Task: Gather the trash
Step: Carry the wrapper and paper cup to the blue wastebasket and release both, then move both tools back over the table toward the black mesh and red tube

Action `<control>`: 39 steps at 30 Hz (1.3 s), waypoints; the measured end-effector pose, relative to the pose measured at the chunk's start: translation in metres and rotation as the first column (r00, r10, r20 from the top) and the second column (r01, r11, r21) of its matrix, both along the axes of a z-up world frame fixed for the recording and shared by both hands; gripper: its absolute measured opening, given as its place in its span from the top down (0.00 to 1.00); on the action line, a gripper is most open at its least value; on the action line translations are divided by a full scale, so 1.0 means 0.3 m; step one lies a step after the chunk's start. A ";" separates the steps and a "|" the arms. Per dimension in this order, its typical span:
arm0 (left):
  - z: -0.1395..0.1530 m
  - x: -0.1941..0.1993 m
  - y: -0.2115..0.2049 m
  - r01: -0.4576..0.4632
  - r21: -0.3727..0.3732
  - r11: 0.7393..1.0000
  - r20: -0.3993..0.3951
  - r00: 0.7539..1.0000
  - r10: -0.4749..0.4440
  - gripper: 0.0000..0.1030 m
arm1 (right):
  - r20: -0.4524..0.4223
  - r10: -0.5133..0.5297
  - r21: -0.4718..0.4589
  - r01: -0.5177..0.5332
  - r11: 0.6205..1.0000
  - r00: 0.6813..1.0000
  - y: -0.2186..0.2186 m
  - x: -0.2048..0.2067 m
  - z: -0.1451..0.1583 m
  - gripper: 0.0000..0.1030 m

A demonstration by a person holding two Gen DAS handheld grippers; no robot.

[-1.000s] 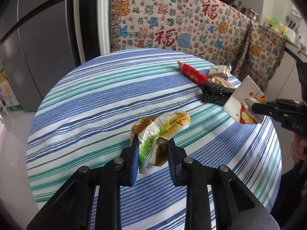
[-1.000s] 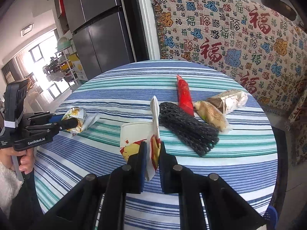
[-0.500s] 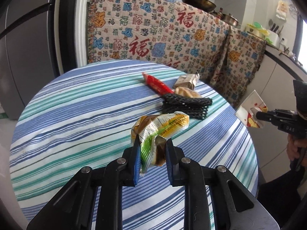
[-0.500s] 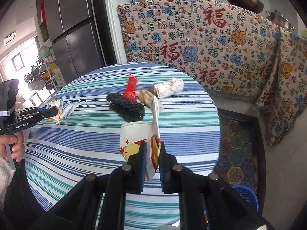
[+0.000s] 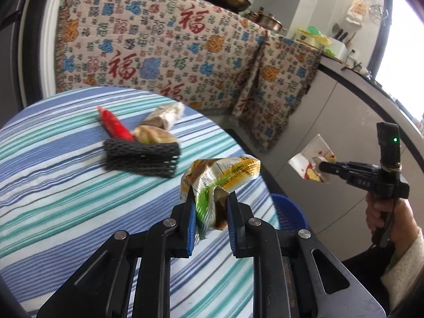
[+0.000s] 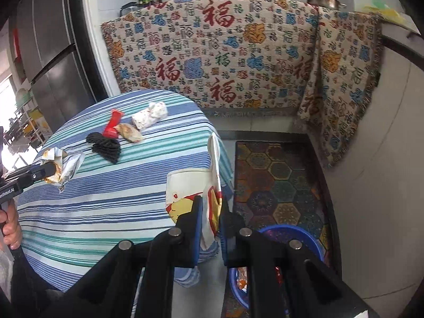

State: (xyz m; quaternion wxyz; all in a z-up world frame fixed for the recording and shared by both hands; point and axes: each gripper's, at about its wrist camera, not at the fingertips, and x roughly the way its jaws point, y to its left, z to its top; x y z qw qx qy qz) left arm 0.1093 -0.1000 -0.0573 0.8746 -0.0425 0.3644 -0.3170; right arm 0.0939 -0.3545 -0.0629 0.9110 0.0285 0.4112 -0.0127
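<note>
My left gripper [image 5: 209, 212] is shut on a crumpled green and yellow snack wrapper [image 5: 220, 177] and holds it in the air over the table's right edge. My right gripper [image 6: 210, 212] is shut on a white paper cup carton [image 6: 185, 193] with red and yellow print, held past the table edge above the blue bin [image 6: 299, 238]. The bin [image 5: 288, 212] shows beside the table in the left wrist view. On the striped round table [image 6: 106, 198] lie a black foam net [image 6: 104, 147], a red wrapper [image 6: 112, 124], a tan wrapper [image 6: 129, 132] and a white wrapper [image 6: 149, 115].
A patterned cloth [image 6: 225, 53] covers the counter behind the table, with pots on top. A hexagon-patterned mat [image 6: 278, 180] lies on the floor by the bin. A fridge [image 6: 53, 53] stands at the left. A white cabinet wall [image 5: 331, 132] is at the right.
Both grippers have swung right, away from the table middle, each still holding its trash. The right gripper has moved beyond the table edge and the blue bin has come into view.
</note>
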 end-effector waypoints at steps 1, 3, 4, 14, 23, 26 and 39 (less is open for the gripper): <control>0.005 -0.006 -0.049 0.024 -0.004 1.000 0.000 1.000 -0.024 0.83 | -0.008 -0.022 0.001 0.022 1.000 1.000 -0.031 -0.009 -0.004 0.89; 0.017 -0.019 -0.150 0.076 -0.015 0.997 -0.001 0.997 -0.076 0.83 | -0.019 -0.060 0.008 0.060 0.998 0.998 -0.089 -0.031 -0.013 0.89; 0.022 -0.025 -0.204 0.100 -0.018 0.995 -0.002 0.995 -0.100 0.83 | -0.024 -0.077 0.012 0.077 0.997 0.997 -0.117 -0.042 -0.019 0.89; -0.061 -0.082 -0.685 0.274 0.004 0.962 -0.050 0.960 -0.274 0.83 | -0.120 -0.222 -0.036 0.219 0.975 0.968 -0.366 -0.168 -0.130 0.89; -0.224 -0.058 -0.936 0.310 0.020 0.950 -0.134 0.943 -0.305 0.82 | -0.192 -0.286 -0.028 0.286 0.958 0.939 -0.520 -0.219 -0.246 0.88; -0.257 -0.039 -0.983 0.317 0.023 0.948 -0.153 0.938 -0.310 0.82 | -0.215 -0.285 -0.026 0.286 0.958 0.934 -0.545 -0.206 -0.284 0.88; -0.343 0.008 -1.082 0.328 0.037 0.944 -0.184 0.931 -0.316 0.41 | -0.231 -0.301 -0.047 0.298 0.953 0.925 -0.582 -0.172 -0.346 0.64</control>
